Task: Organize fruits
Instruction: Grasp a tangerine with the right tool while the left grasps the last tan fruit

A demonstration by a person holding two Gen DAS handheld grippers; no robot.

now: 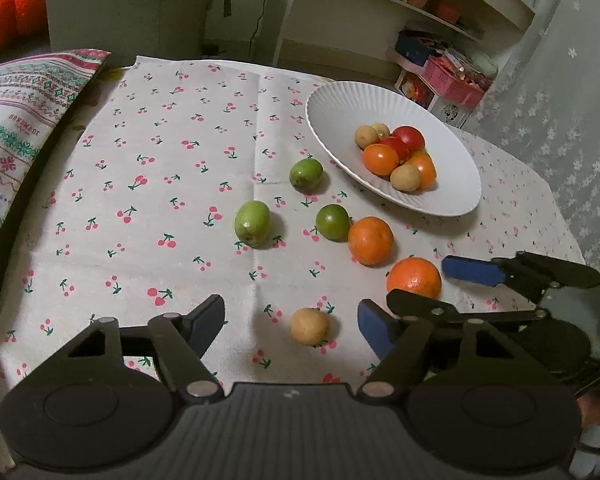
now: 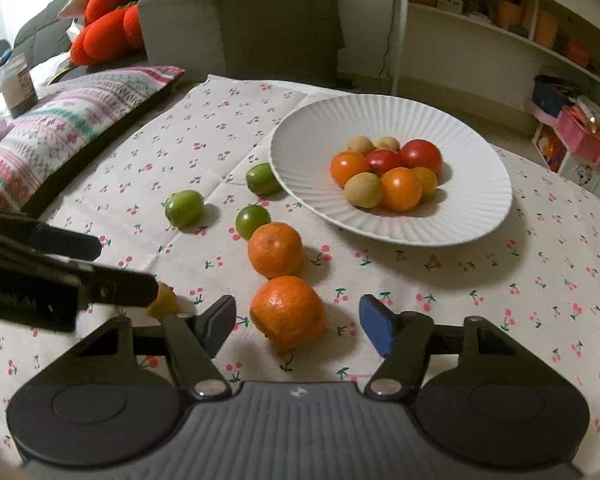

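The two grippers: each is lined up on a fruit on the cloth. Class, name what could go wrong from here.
1. The right gripper straddles the near orange, which is round and may roll out as the jaws close.
2. The left gripper frames the small brown fruit close beside the right gripper's fingers; they could collide.
3. The white plate already holds a pile; added fruit may roll off.

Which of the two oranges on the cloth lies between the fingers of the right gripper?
The nearer orange, the one farther from the white plate. It sits between the right gripper fingers, untouched; the other orange lies beyond, beside a green fruit.
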